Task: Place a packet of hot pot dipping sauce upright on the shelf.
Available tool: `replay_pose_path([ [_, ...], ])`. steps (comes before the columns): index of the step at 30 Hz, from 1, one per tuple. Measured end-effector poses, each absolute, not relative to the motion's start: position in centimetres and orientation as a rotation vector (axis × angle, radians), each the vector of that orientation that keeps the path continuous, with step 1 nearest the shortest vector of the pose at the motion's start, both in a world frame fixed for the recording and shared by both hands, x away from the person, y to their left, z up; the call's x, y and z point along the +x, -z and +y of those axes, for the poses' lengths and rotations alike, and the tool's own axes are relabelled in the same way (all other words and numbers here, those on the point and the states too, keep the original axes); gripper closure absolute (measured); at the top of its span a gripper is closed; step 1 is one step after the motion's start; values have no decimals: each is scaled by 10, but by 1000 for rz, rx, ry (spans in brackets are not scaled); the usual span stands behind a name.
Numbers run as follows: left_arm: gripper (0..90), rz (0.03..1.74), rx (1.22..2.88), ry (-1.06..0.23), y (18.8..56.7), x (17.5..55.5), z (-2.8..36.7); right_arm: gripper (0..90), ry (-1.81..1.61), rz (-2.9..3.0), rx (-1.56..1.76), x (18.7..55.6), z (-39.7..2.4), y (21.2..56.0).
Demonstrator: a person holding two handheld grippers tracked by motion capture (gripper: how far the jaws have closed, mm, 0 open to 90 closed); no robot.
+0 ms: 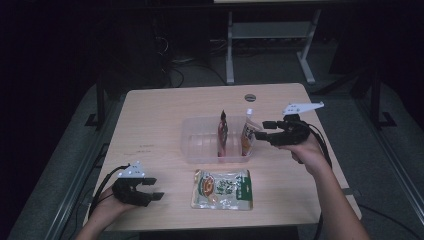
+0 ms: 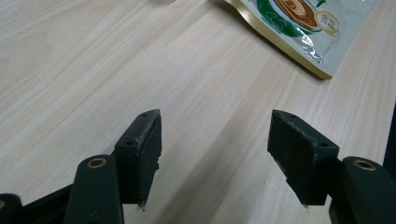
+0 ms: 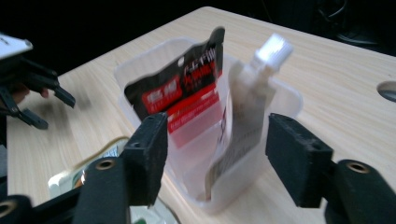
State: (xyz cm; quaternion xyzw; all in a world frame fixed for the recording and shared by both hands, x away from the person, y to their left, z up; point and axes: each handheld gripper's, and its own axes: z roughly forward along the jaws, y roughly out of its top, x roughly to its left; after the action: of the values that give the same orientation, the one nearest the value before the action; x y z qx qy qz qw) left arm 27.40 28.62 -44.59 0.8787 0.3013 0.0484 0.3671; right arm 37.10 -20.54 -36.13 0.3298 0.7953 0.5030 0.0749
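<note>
A clear plastic tub [image 1: 196,142] stands mid-table. Upright inside it are a black and red pouch [image 1: 223,131] and a white spout pouch [image 1: 248,131]. My right gripper [image 1: 261,129] hovers at the tub's right end, open, its jaws level with the spout pouch. In the right gripper view the spout pouch [image 3: 245,100] stands just beyond the gap between the jaws [image 3: 215,140], untouched, with the black and red pouch [image 3: 187,81] to its left. A green and white pouch [image 1: 222,189] lies flat near the front edge. My left gripper [image 1: 156,188] rests open left of it, nothing between its jaws [image 2: 215,149].
The light wooden table [image 1: 150,120] has a round cable hole [image 1: 250,97] at its far side. A corner of the green pouch [image 2: 299,23] shows ahead of the left gripper. A desk frame [image 1: 270,45] stands on the dark floor beyond the table.
</note>
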Motion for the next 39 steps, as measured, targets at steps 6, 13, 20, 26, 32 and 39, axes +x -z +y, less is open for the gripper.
replay_pose_path([
  [6, 337, 767, 2259, -122, 447, 275, 287, 348, -1405, 2426, 1001, 351, -211, 375],
  [13, 344, 766, 2257, -115, 446, 274, 287, 308, -1368, 2395, 1047, 324, -220, 396],
  [20, 398, 754, 2255, -99, 444, 273, 282, 302, -1290, 2408, 1072, 307, -221, 414],
  [26, 423, 756, 2251, -88, 443, 270, 280, 329, -1264, 2468, 1109, 292, -215, 424],
  [32, 426, 734, 2246, -74, 441, 268, 274, 478, -1265, 2523, 1124, 289, -202, 429],
  [39, 511, 694, 2251, -71, 439, 268, 266, 865, -1208, 2578, 1021, 290, -182, 433],
])
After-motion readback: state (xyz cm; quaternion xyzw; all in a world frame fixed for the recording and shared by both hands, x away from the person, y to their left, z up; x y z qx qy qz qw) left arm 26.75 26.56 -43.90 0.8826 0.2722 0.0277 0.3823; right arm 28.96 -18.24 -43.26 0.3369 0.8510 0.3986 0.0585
